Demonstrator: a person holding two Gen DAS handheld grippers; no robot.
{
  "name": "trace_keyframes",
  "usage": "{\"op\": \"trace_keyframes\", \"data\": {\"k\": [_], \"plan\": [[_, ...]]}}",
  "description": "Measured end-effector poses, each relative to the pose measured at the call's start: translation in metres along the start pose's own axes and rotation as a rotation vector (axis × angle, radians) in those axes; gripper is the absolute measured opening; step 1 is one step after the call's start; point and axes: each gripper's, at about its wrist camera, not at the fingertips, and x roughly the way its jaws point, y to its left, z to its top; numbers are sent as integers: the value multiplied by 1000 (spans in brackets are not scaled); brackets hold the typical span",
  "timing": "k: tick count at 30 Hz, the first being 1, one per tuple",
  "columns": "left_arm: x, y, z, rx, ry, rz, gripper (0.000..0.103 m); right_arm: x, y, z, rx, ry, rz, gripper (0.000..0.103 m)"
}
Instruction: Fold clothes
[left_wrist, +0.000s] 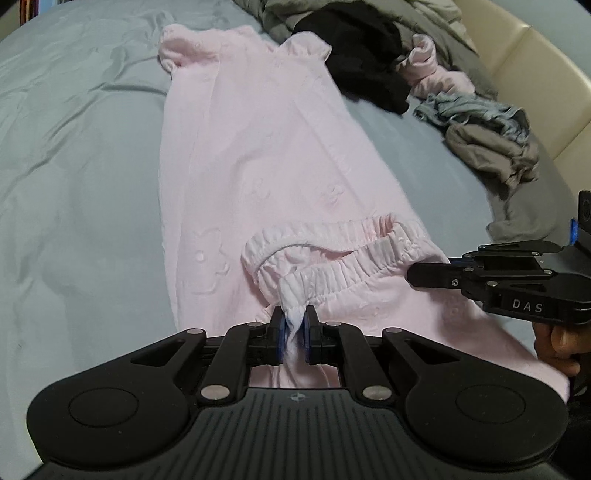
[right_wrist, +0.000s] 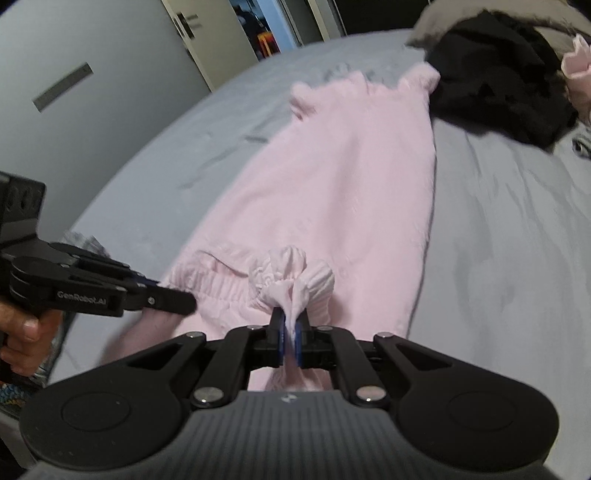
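Pink trousers (left_wrist: 258, 155) lie lengthwise on the grey bedsheet (left_wrist: 74, 166), legs running toward twelve o'clock and already doubled one over the other, so the first lengthwise fold looks done. Both tongs are clenched on the elastic waistband (left_wrist: 332, 254): the left gripper (left_wrist: 294, 325) pinches a bunched corner at six o'clock in its own view, and the right gripper (right_wrist: 291, 325) pinches the other corner – the waist is lifted slightly off the sheet. What seems left is carrying the waistband toward the cuffs to halve the length. A pile of unfolded clothes (left_wrist: 369, 55) waits at one o'clock. Only the left wrist view shows the beige headboard (left_wrist: 524, 74) and the loose grey garments (left_wrist: 491, 140); only the right wrist view shows the wardrobe door (right_wrist: 92, 74) and a doorway – both at eleven o'clock.
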Motion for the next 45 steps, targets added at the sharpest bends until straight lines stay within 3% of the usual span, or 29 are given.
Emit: {"op": "trace_keyframes", "data": {"k": [4, 6, 7, 8, 9, 12, 16, 21, 25, 29, 33, 40, 42, 43, 45], "plan": [[-9, -5, -2, 18, -13, 33, 8, 3, 4, -7, -28, 5, -19, 11], [-22, -6, 1, 10, -22, 47, 15, -6, 7, -6, -28, -20, -38, 33], [-30, -7, 2, 4, -30, 59, 21, -14, 8, -8, -19, -42, -43, 50], [-38, -7, 1, 1, -42, 74, 25, -24, 8, -10, -6, -67, -43, 52], [-49, -9, -2, 0, -59, 89, 27, -34, 9, -13, 7, -91, -44, 52], [-80, -12, -18, -11, -107, 97, 47, -66, 10, -23, 54, -157, -34, 52], [-112, -16, -45, -37, -125, 87, 48, -102, 13, -48, 93, -192, -24, 52], [-124, -26, -83, -9, -66, 65, 48, -130, 28, -90, 94, -171, 12, 53], [-116, -32, -105, 50, -22, 33, 48, -137, 50, -113, -72, -146, 46, 55], [-112, -32, -109, 52, -12, 11, 48, -131, 66, -126, -264, -118, 32, 64], [-106, -28, -99, 9, -36, 9, 48, -110, 59, -126, -318, -40, 7, 64], [-75, -29, -79, -34, -27, 15, 48, -81, 59, -115, -397, -10, 58, 62], [-65, -33, -77, -10, -3, 32, 48, -74, 61, -114, -398, 29, 98, 32], [-60, -36, -76, 4, 10, 46, 48, -70, 61, -114, -391, 61, 132, 12], [-53, -41, -77, 33, 27, 80, 48, -73, 63, -117, -382, 112, 214, 9]]}}
